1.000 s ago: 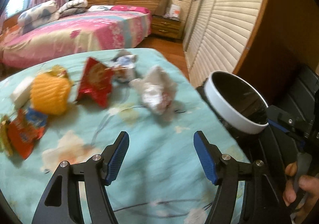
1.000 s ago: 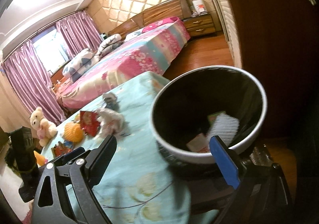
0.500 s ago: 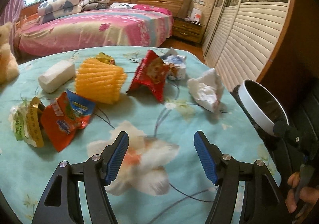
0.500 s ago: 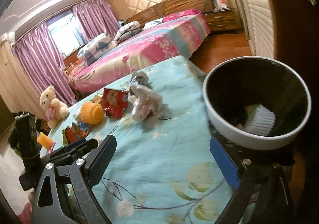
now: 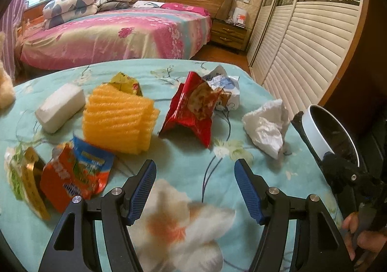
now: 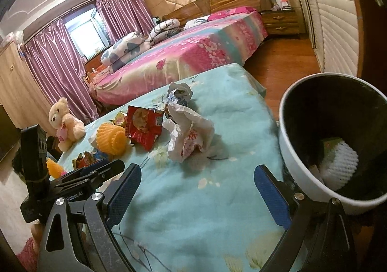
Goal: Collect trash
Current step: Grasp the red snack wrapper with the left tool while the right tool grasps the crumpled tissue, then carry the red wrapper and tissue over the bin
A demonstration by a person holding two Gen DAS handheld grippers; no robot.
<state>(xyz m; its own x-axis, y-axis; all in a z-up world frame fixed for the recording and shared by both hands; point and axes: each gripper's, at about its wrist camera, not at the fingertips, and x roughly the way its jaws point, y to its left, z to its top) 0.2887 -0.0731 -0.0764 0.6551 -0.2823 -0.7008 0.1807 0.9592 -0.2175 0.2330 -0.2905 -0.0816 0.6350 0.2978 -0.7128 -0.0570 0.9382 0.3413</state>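
A teal floral tablecloth [image 5: 193,73] carries the litter, with the white-rimmed bin [image 6: 297,151] at its right edge. Nearest the bin lies crumpled white paper [image 5: 264,124], then a red wrapper [image 5: 191,112] and yellow foam netting [image 5: 118,119] farther off. The left gripper [image 5: 194,189] and right gripper [image 6: 197,193] both gape wide over the cloth, holding nothing.

My left gripper [image 5: 194,189] hangs over the near part of the table [image 5: 183,170], nothing between its pads. Ahead of it lie the snack bag [image 5: 191,112], with a crumpled wrapper [image 5: 225,85] behind it, and the foam net [image 5: 118,118] to its left. Left of that sits a foam block [image 5: 59,107]; nearer me, a torn packet [image 5: 75,175]. Right of the bag lies crumpled paper [image 5: 264,127], and past the table's right edge stands the bin [image 6: 300,148], a foam sleeve [image 6: 341,165] in it. My right gripper [image 6: 197,187] hovers before the paper. The bed [image 5: 116,37] lies behind the table.
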